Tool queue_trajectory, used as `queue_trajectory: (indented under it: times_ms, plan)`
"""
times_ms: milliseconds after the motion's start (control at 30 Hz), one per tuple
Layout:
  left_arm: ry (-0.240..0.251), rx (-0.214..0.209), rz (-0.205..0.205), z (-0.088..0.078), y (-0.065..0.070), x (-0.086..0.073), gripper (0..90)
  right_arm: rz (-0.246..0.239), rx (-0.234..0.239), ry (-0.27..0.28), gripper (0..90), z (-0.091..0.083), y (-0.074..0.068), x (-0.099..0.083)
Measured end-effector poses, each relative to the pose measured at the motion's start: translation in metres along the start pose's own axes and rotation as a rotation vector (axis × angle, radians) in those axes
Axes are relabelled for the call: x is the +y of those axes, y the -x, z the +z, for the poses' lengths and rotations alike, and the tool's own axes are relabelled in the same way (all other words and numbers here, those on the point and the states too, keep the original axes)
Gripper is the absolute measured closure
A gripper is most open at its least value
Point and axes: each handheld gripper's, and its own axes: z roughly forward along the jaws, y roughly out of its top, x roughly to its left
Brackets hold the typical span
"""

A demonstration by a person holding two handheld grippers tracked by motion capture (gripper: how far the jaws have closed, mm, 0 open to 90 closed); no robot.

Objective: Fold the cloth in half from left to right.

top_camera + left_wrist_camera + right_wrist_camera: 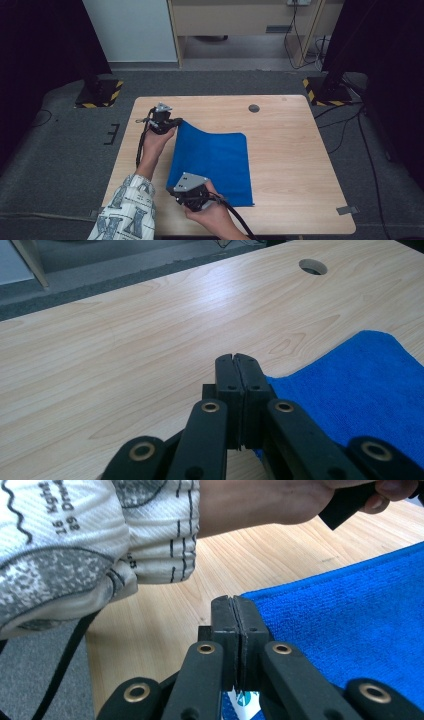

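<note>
High view: you look forward and down on the whole table (pixel 280 120) from above its near side.
Left gripper view: you sit low, close over the table, by the blue cloth (pixel 370 385).
Right gripper view: equally close, at the cloth's edge.
Shared: the cloth, the table.

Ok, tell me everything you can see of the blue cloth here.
The blue cloth is a plain, fuzzy, towel-like rectangle, apparently microfibre, lying mostly flat on the wooden table. Its left edge is lifted: the left gripper is shut on the far left corner and the right gripper on the near left corner. A small white label shows below the right gripper's jaws.
</note>
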Motion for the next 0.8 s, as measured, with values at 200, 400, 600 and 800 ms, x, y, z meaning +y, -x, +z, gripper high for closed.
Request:
queue_trajectory:
  times_ms: [200, 400, 600, 800]
  plan:
    - [-0.004, 0.012, 0.007, -0.007, -0.005, -0.001, 89.4, 0.010, 0.017, 0.019, 89.2, 0.006, -0.003, 0.004]
    - [-0.008, 0.032, 0.006, -0.016, -0.013, -0.004, 89.4, 0.007, 0.020, 0.033, 89.1, 0.012, -0.007, 0.008]
    - [-0.025, 0.029, 0.010, -0.014, -0.011, -0.007, 89.4, 0.024, 0.011, 0.034, 88.9, 0.012, -0.004, 0.005]
    - [-0.038, 0.017, 0.020, 0.003, 0.005, -0.001, 89.3, 0.052, -0.010, 0.015, 88.9, -0.002, 0.009, -0.013]
